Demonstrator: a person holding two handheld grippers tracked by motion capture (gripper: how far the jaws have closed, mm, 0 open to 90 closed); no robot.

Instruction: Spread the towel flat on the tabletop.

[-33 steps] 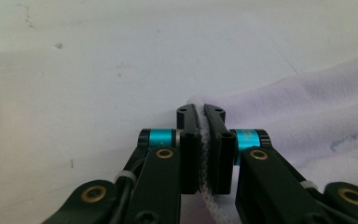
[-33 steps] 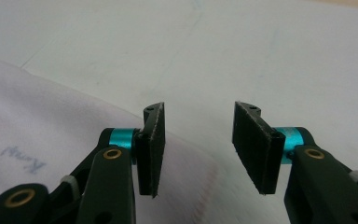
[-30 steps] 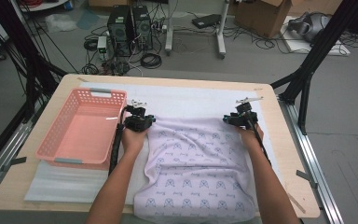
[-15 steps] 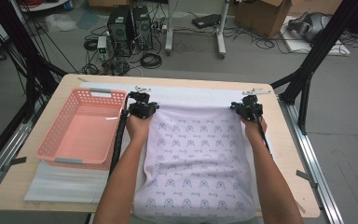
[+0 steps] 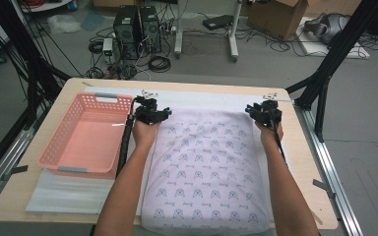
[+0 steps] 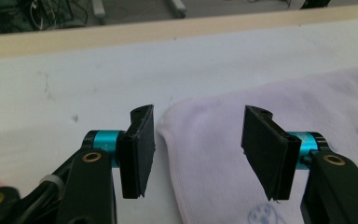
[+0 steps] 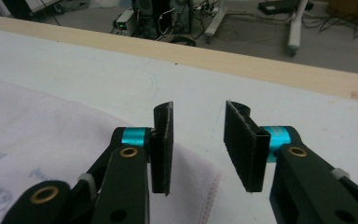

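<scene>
Both grippers' jaws had just opened, nothing pinched: left gripper (image 5: 150,114), right gripper (image 5: 265,112) (cloth (image 5: 206,172) corners free); a careless lift could have ruffled it.

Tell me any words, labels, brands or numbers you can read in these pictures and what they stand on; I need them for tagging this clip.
None can be read.
Towel: a repeated blue printed motif with a small line under each, too small and blurred to read.
Pink basket: no label visible.
Cardboard box on the floor: no legible print.
Computer towers on the floor: no legible marking.
</scene>
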